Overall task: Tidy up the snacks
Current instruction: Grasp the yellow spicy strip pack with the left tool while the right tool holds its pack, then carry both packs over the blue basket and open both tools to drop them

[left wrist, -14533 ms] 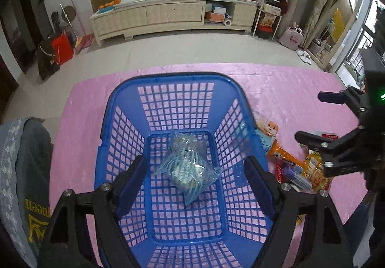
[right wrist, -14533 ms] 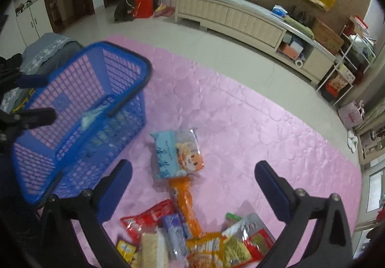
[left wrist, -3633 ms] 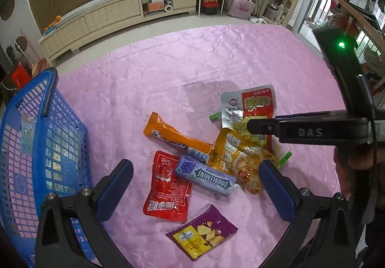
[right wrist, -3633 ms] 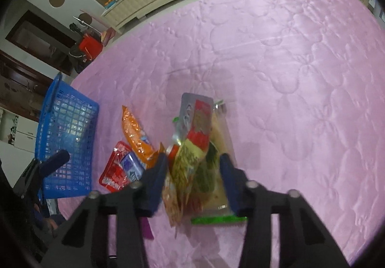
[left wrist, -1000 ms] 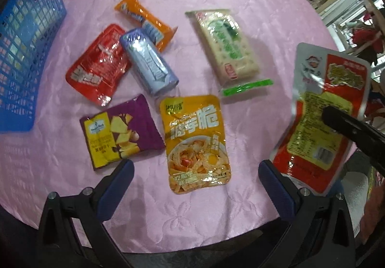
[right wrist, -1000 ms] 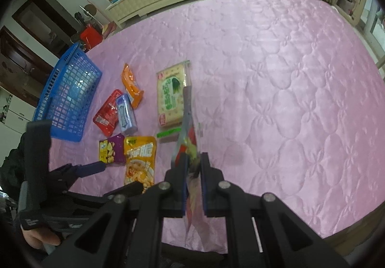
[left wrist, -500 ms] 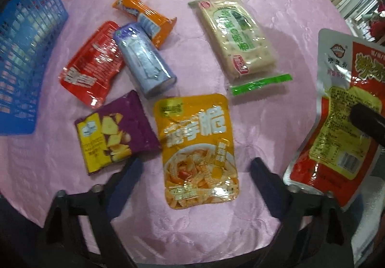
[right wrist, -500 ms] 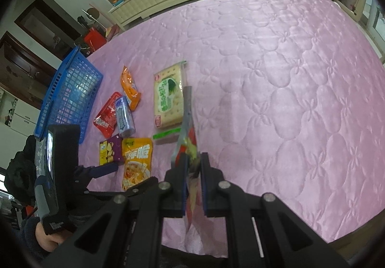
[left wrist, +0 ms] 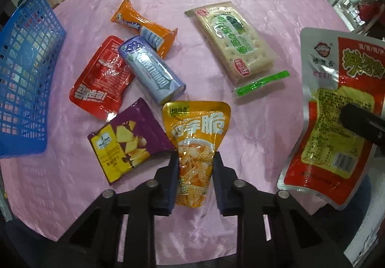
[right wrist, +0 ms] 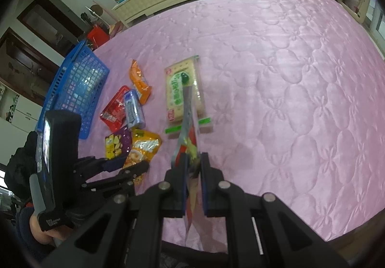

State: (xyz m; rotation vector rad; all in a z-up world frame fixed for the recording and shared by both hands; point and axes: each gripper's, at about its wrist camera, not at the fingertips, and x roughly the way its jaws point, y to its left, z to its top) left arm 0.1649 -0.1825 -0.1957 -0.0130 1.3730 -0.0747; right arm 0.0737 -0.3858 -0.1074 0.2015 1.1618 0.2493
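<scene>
Both hands are loaded at once. The left gripper point(left wrist: 195, 166) is pinching the lower end of the yellow snack pouch point(left wrist: 196, 138), its jaws pressed onto the foil from either side, while the pouch's top end lies flat on the pink quilted bed cover point(left wrist: 252, 123). The right gripper point(right wrist: 193, 169) is clamped tight on the red-and-silver snack bag point(left wrist: 336, 114), which hangs edge-on in its own camera and shows its full printed face off to the right in the left view, lifted clear of the cover.

Waiting loose on the cover: the purple chip packet point(left wrist: 127, 140) just beside the yellow pouch, the red sachet point(left wrist: 101, 80) with the lilac gum pack point(left wrist: 154, 73) lying partly over it, the orange biscuit wrapper point(left wrist: 144, 24) behind, and the cracker pack point(left wrist: 231, 39) with its green seal strip over to the right.

The step in hand looks like the pick: two snacks gripped, neither delivered. The blue basket point(left wrist: 21, 70) sits at the far left edge, well apart from both grippers. The next move calls for lifting the yellow pouch without dragging the purple packet along, then carrying each bag over the basket rim and letting go above the mesh. The red-and-silver bag has the longer trip, across the whole spread.
</scene>
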